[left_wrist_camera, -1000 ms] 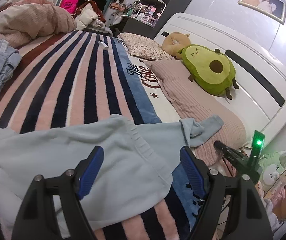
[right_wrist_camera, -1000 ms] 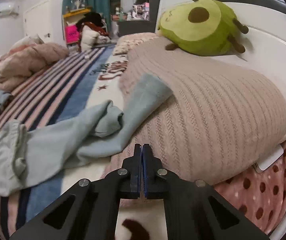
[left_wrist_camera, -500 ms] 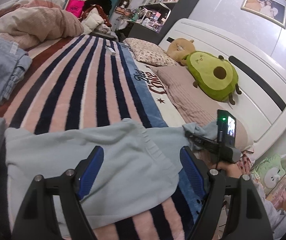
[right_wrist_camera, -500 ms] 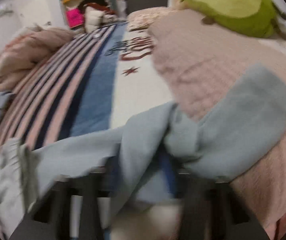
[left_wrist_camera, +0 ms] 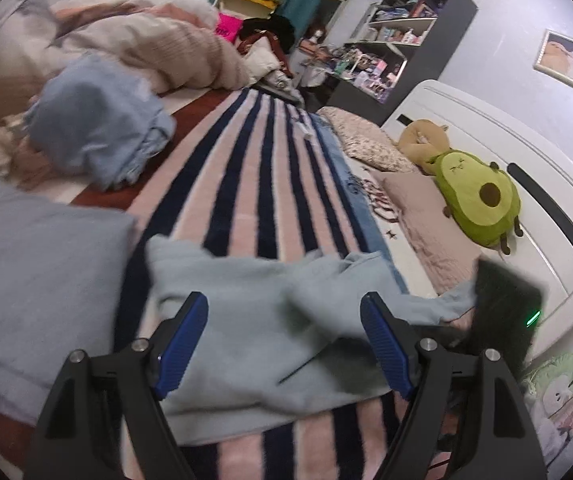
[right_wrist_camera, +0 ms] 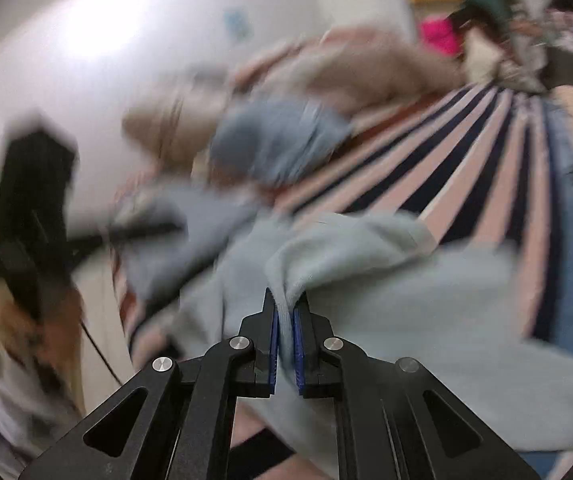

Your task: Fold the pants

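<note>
Pale blue pants [left_wrist_camera: 254, 332] lie across the striped blanket [left_wrist_camera: 246, 184] on the bed. My left gripper [left_wrist_camera: 284, 344] hovers over them, jaws wide open, nothing between the blue pads. My right gripper [right_wrist_camera: 285, 328] is shut on a fold of the pants [right_wrist_camera: 366, 300], the fabric pinched between its pads and draped to the right. In the left wrist view the right gripper's body [left_wrist_camera: 506, 312] shows at the lower right, blurred, with a green light. In the right wrist view the left gripper [right_wrist_camera: 34, 208] shows as a dark blur at the left.
A folded grey-blue garment [left_wrist_camera: 98, 140] and a pink duvet [left_wrist_camera: 158, 48] lie at the bed's far left. A grey folded cloth [left_wrist_camera: 34, 280] sits near left. A pink pillow [left_wrist_camera: 426, 216], an avocado plush [left_wrist_camera: 478, 200] and the white headboard [left_wrist_camera: 526, 152] line the right.
My right gripper left the pink pillow, took hold of the pants leg end and swung it left over the pants. The left gripper shifted sideways, still open.
</note>
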Demonstrator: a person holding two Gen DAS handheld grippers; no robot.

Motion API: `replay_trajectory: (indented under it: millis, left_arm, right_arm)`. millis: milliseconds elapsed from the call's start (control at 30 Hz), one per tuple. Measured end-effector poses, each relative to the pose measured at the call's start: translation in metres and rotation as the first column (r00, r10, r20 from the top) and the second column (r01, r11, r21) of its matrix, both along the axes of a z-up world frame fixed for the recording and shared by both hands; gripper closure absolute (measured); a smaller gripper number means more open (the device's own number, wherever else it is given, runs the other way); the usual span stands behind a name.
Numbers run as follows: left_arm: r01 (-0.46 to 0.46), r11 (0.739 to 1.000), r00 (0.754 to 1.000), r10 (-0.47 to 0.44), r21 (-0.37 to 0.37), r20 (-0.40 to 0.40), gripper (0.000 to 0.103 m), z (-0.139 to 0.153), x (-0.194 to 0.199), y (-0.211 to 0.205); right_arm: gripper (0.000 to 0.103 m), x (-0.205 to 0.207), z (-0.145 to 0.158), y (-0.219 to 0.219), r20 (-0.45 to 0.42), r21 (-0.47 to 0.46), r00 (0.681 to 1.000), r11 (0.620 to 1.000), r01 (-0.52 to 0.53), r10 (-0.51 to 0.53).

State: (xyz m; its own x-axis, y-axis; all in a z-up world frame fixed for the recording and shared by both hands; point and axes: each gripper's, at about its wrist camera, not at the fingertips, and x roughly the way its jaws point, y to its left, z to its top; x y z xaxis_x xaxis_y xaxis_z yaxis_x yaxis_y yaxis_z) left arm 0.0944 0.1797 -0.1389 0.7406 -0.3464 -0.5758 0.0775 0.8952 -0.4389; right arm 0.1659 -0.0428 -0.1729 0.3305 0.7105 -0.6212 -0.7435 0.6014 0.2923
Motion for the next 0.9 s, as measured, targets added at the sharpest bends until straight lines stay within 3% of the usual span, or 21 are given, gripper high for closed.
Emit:
replay_trajectory:
  millis: [100,167,200,233,300,400,467,533,600,667,700,767,800,900]
  left_arm:
    - [0.007,1.0,1.0,-0.008,-0.021,-0.023,0.028,-0.009,-0.004,0.006]
    - [0.028,0.999,0.999,-0.03,-0.035,-0.035,0.028,-0.013,-0.003,0.003]
    - [0.043,0.998,0.998,-0.044,-0.036,-0.041,0.028,-0.015,-0.001,0.0]
    - [0.055,0.998,0.997,-0.056,-0.035,-0.048,0.027,-0.017,0.0,-0.004]
    - [0.081,0.996,0.994,-0.083,-0.035,-0.066,0.027,-0.022,0.009,-0.016]
    - [0.128,0.991,0.989,-0.125,0.034,-0.08,0.027,-0.026,0.029,-0.039]
    - [0.136,0.986,0.983,-0.123,0.094,-0.133,0.027,-0.033,0.051,-0.052]
    - [0.156,0.985,0.972,-0.139,0.076,-0.188,0.027,-0.042,0.07,-0.06]
    - [0.191,0.981,0.964,-0.179,0.044,-0.196,0.027,-0.045,0.075,-0.068]
    - [0.206,0.975,0.96,-0.186,0.083,-0.207,0.027,-0.048,0.075,-0.079]
    - [0.205,0.972,0.96,-0.177,0.115,-0.215,0.031,-0.05,0.073,-0.084]
    - [0.201,0.968,0.958,-0.162,0.15,-0.237,0.057,-0.054,0.071,-0.091]
    - [0.2,0.969,0.955,-0.16,0.145,-0.248,0.077,-0.055,0.069,-0.091]
    - [0.18,0.971,0.966,-0.145,0.156,-0.216,0.088,-0.048,0.056,-0.091]
  right_arm:
    - [0.098,-0.001,-0.039,0.02,-0.075,-0.078,0.995,0.994,-0.076,0.071]
    - [0.098,-0.006,-0.044,0.024,-0.064,-0.096,0.996,0.993,-0.073,0.067]
    - [0.094,-0.004,-0.042,0.023,-0.069,-0.091,0.996,0.994,-0.063,0.057]
    - [0.081,-0.003,-0.037,0.021,-0.084,-0.079,0.995,0.995,-0.057,0.05]
    - [0.071,-0.001,-0.02,0.014,-0.071,-0.045,0.996,0.998,-0.05,0.047]
    - [0.071,-0.018,0.005,-0.006,0.001,-0.03,1.0,0.999,-0.028,0.028]
    - [0.071,-0.023,0.018,-0.028,0.017,-0.01,1.0,1.0,0.011,-0.01]
    - [0.071,-0.027,0.026,-0.051,0.022,0.012,0.999,0.999,0.05,-0.05]
    - [0.071,-0.031,0.028,-0.068,0.033,0.009,0.997,0.997,0.076,-0.076]
    - [0.071,-0.036,0.026,-0.087,0.052,-0.007,0.992,0.994,0.111,-0.111]
    - [0.071,-0.035,0.024,-0.095,0.043,0.004,0.991,0.992,0.124,-0.124]
    - [0.071,-0.036,0.022,-0.105,0.023,0.027,0.99,0.99,0.136,-0.137]
    - [0.071,-0.035,0.021,-0.109,0.018,0.036,0.99,0.989,0.142,-0.142]
    - [0.071,-0.035,0.019,-0.114,0.024,0.044,0.988,0.988,0.15,-0.151]
